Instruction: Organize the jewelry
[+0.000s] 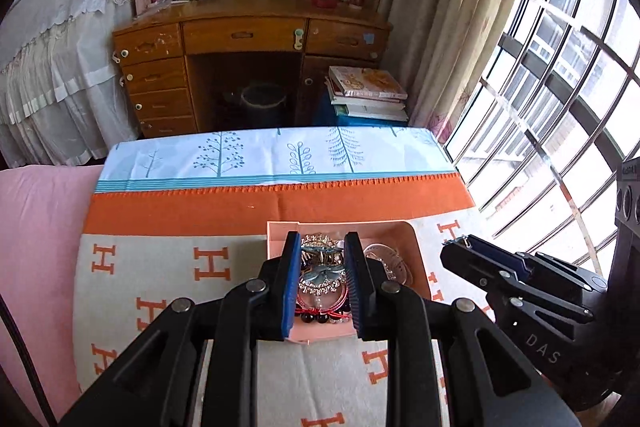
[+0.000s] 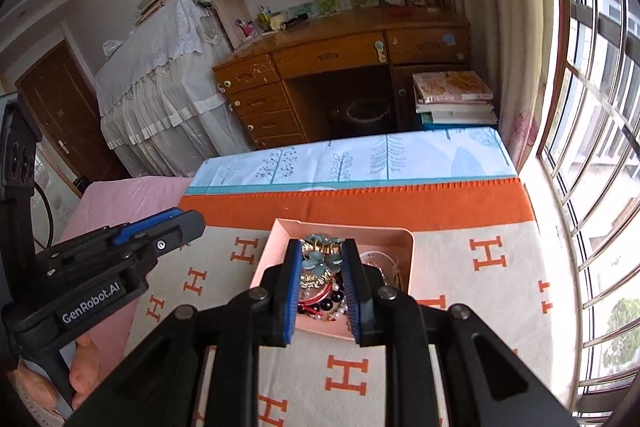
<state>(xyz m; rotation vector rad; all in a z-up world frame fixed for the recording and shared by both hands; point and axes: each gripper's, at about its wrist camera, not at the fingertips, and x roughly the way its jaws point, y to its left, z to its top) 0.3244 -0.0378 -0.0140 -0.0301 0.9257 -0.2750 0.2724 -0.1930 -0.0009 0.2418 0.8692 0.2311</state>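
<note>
A pink tray [image 1: 416, 247] [image 2: 404, 239] sits on the table and holds a heap of jewelry [image 1: 322, 279] [image 2: 320, 283]: blue flower pieces, rhinestone pieces, bangles, dark bead strands. My left gripper [image 1: 322, 247] is open, its blue pads on either side of the heap, above the tray. My right gripper [image 2: 320, 255] is open too, above the same heap. Each gripper shows in the other's view: the right gripper [image 1: 456, 245] at right, the left gripper [image 2: 196, 221] at left, both side-on.
The table carries a cream cloth with orange H letters [image 1: 208, 263] [image 2: 486, 253], an orange band and a blue tree-print strip. Beyond stand a wooden desk [image 1: 248, 39], a stack of books [image 1: 368, 95], a pink bed [image 1: 36, 247] at left and a barred window [image 1: 560, 87] at right.
</note>
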